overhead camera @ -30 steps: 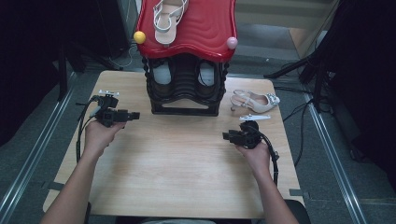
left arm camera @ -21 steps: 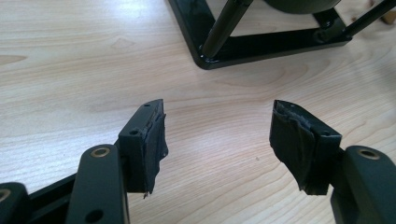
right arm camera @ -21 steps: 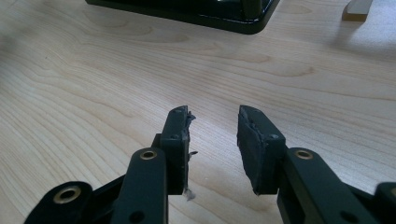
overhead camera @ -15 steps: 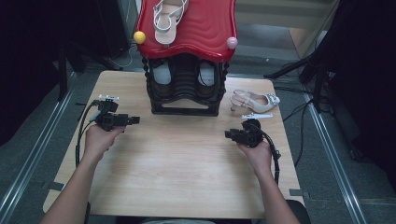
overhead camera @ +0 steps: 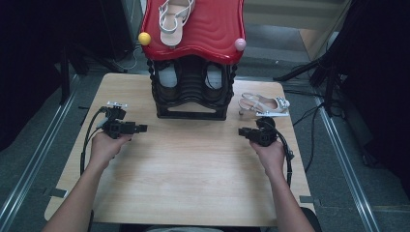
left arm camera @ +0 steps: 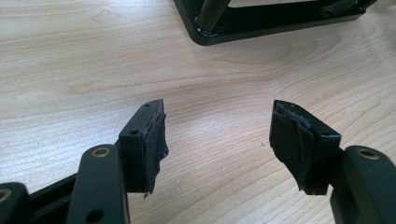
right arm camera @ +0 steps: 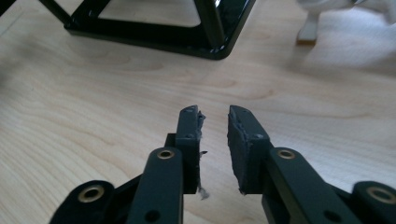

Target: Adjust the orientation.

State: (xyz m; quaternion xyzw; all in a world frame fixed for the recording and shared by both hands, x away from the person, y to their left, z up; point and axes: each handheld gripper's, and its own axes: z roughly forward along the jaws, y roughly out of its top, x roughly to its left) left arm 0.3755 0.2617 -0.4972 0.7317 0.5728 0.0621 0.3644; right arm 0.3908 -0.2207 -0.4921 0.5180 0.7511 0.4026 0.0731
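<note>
The right hand-held gripper (overhead camera: 246,132) hangs low over the wooden surface (overhead camera: 193,174), its jaws a narrow slit apart after just closing inward, with nothing between them. On the left side of the scene the left hand-held gripper (overhead camera: 140,128) points toward the middle, jaws wide apart and equally empty, bare wood showing between its taped pads (left arm camera: 154,140).

Nearest the right gripper, just beyond it at the right far part of the surface, a white heeled sandal (overhead camera: 263,104) lies beside the black shoe rack (overhead camera: 191,94); its heel and sole edge show at the top of the right gripper view (right arm camera: 310,28). Its mate (overhead camera: 174,17) rests on the rack's red wavy top (overhead camera: 212,26), between a yellow knob (overhead camera: 144,38) and a pink one (overhead camera: 240,44), and further shoes sit in the shelves below.

The sandal looks light, with a stiff sole and thin, pliable straps that would likely fold or slip under a pinch. The firmer hold is probably across the sole at the waist, or at the heel counter; the block heel is a rigid second choice. Its smooth finish may be slippery, so a square, steady squeeze seems wise.
</note>
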